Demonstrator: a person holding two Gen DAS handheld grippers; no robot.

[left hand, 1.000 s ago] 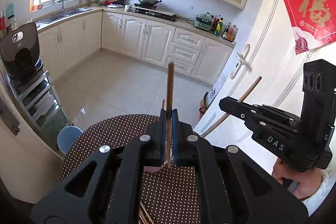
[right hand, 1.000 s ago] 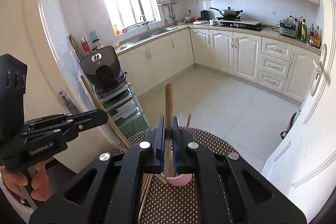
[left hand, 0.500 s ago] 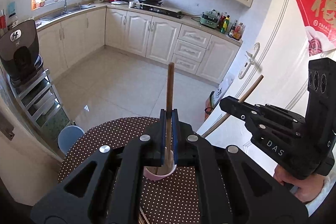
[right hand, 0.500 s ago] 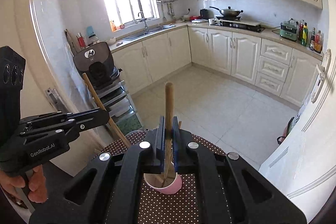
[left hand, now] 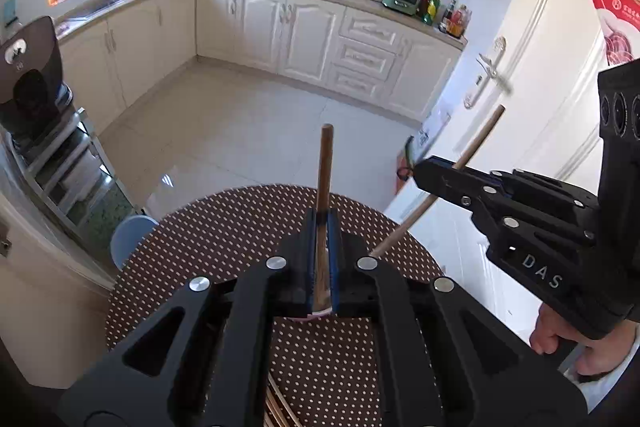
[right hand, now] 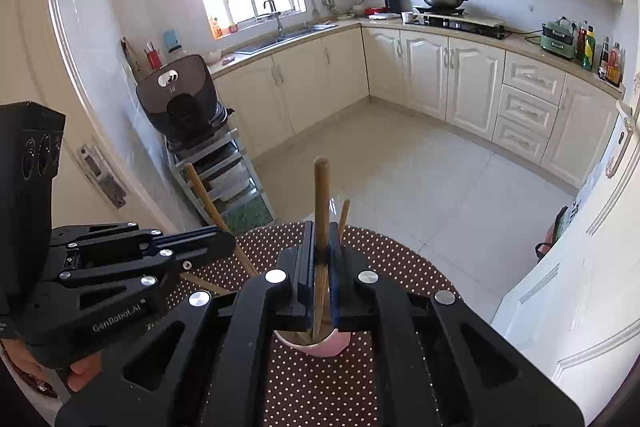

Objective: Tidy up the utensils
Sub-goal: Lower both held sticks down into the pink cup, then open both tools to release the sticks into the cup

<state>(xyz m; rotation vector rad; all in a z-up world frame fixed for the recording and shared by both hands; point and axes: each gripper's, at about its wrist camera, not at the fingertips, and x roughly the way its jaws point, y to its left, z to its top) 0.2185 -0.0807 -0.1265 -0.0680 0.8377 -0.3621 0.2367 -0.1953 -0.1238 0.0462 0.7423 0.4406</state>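
Note:
My left gripper is shut on a brown wooden chopstick held upright over the round brown dotted table. My right gripper is shut on another wooden chopstick, its lower end inside a pink cup on the table. A third chopstick stands in the cup. In the left wrist view only a sliver of the cup shows under the fingers. The right gripper appears at the right there with its chopstick. The left gripper appears at the left in the right wrist view.
More chopsticks lie on the table under the left gripper. A blue stool stands left of the table. A metal rack with a dark appliance is at the left. A white door is close on the right.
Both grippers have moved lower toward the pink cup with their chopsticks. The right chopstick's lower end now sits in the cup.

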